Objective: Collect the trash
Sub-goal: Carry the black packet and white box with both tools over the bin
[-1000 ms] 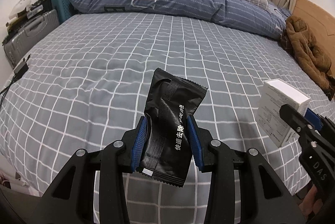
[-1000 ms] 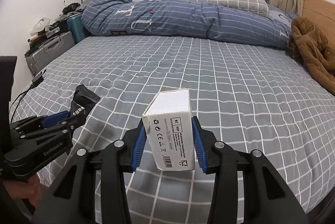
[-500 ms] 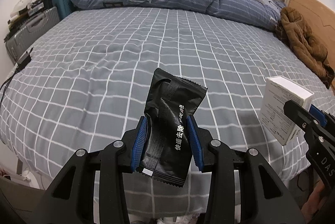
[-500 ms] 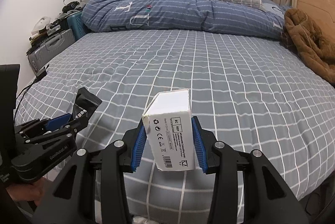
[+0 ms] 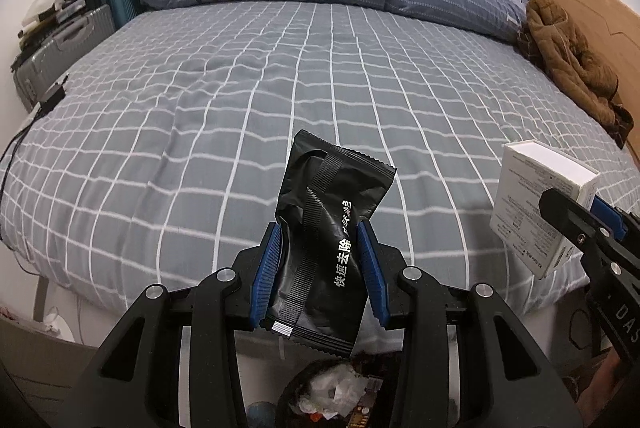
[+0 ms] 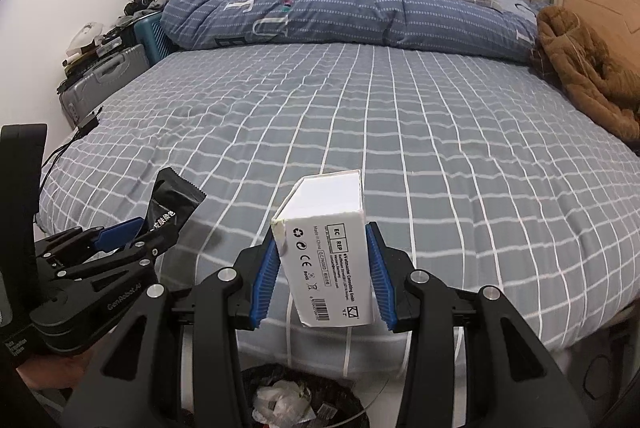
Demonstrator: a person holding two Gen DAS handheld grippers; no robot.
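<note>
I have pulled back off the bed [image 5: 280, 76]; the trash bin [image 5: 332, 400] now shows below, left gripper [image 5: 320, 264] clamped on the black wrapper [image 5: 324, 228], right gripper [image 6: 322, 274] on the white box [image 6: 328, 248], ready to drop.

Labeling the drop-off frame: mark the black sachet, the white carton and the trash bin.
black sachet [image 5: 320, 228], left wrist view, middle of its printed face.
white carton [image 6: 336, 268], right wrist view, labelled front face.
trash bin [image 6: 340, 394], right wrist view, dark liner at its rim.
</note>
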